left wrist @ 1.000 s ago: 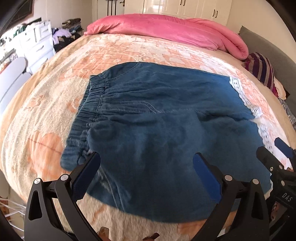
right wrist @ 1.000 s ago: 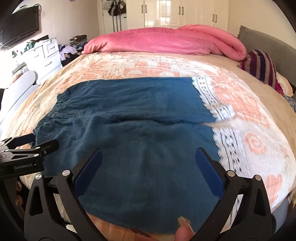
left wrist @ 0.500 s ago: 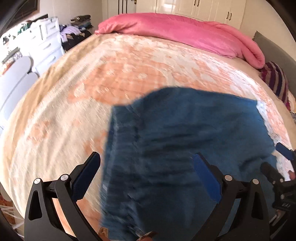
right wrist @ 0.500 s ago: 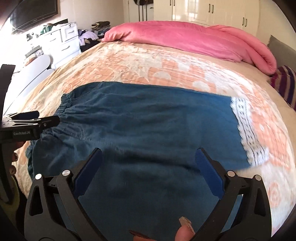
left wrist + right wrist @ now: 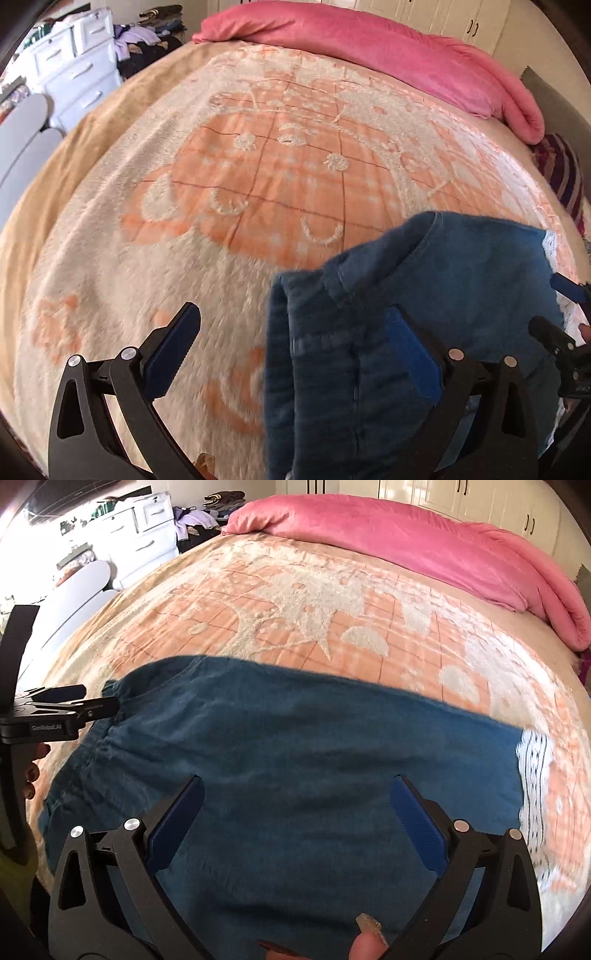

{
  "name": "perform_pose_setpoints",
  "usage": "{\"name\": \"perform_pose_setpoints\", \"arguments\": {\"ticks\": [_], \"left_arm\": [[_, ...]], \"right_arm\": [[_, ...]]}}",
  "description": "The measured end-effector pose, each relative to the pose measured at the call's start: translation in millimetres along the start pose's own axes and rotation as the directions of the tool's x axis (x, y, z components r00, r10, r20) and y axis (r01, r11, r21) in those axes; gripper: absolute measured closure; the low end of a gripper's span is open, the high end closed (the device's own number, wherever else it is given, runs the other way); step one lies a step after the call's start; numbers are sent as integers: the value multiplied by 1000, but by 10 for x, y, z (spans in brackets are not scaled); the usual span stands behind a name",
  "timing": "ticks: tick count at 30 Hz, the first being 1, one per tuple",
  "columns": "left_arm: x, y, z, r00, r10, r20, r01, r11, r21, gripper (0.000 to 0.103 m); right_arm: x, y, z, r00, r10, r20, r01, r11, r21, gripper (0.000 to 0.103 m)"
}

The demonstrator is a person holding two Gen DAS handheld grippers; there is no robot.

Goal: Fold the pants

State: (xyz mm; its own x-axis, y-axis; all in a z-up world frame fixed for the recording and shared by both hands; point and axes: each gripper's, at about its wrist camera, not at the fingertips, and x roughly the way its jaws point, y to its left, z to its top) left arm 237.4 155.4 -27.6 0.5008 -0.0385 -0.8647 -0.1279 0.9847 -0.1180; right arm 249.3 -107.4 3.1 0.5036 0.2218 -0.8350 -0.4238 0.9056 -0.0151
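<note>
Dark blue pants [image 5: 461,277] lie flat on the bed, with the elastic waistband [image 5: 280,350] to the left and a white lace hem [image 5: 533,771] to the right. My left gripper [image 5: 293,332] is open over the waistband end, whose edge shows between its fingers. My right gripper [image 5: 295,812] is open over the middle of the pants [image 5: 314,738], and nothing is pinched. The right wrist view shows the left gripper [image 5: 70,701] at the waistband corner. The right gripper [image 5: 557,310] appears at the far right edge of the left wrist view.
An orange and white patterned blanket [image 5: 221,184] covers the bed. A rolled pink duvet [image 5: 369,40] lies along the far side, next to a striped pillow [image 5: 561,170]. White drawers [image 5: 74,70] and a pile of clothes stand beyond the left edge.
Both views have swung left. In the left wrist view the pants went from filling the centre to the lower right. In the right wrist view the lace hem has shifted right. Both grippers stay open.
</note>
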Motion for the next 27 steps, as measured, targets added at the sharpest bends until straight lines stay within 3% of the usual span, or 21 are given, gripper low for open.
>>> {"name": "perform_pose_setpoints", "arguments": {"ticks": [5,6,7,10,13,17,20,22,25,26,27], "left_arm": [[151,-49,67,1000,7,14,-8,998,57,6],[163,-57,66,1000,-8,20,7,998,67,15],[168,-59,65,999,-35,24,33,997,74,37],[162,-43,82,993,-113,40,110,991,70,63],[-17,-75,58,987,-136,86,127,986,104,68],[-340,-170,-16,969,-156,189,126,979,158,68],[-457,-203,-118,963,-171,209,133,974,183,68],[-538,-211,-175,958,-179,223,137,972,191,68],[-647,-205,-247,951,-197,238,152,969,197,68],[-654,-210,-262,952,-192,239,145,969,200,68],[-648,-209,-270,954,-179,242,132,971,198,68]], "right_arm": [[168,20,241,1000,-27,-12,26,998,-57,9],[218,54,306,1000,-28,-14,27,996,-86,9],[257,68,343,999,-31,-18,29,994,-103,9],[410,129,465,999,-18,-44,11,988,-155,9],[582,149,587,995,-6,-100,-12,984,-176,9],[671,223,669,995,-20,-99,-5,967,-253,9],[714,322,667,995,-30,-92,-4,938,-347,9],[698,405,658,998,0,-68,-28,913,-406,17],[674,501,609,993,83,-83,-112,885,-452,55],[650,529,582,989,113,-91,-143,879,-454,81],[585,561,535,987,137,-80,-159,873,-460,91]]}}
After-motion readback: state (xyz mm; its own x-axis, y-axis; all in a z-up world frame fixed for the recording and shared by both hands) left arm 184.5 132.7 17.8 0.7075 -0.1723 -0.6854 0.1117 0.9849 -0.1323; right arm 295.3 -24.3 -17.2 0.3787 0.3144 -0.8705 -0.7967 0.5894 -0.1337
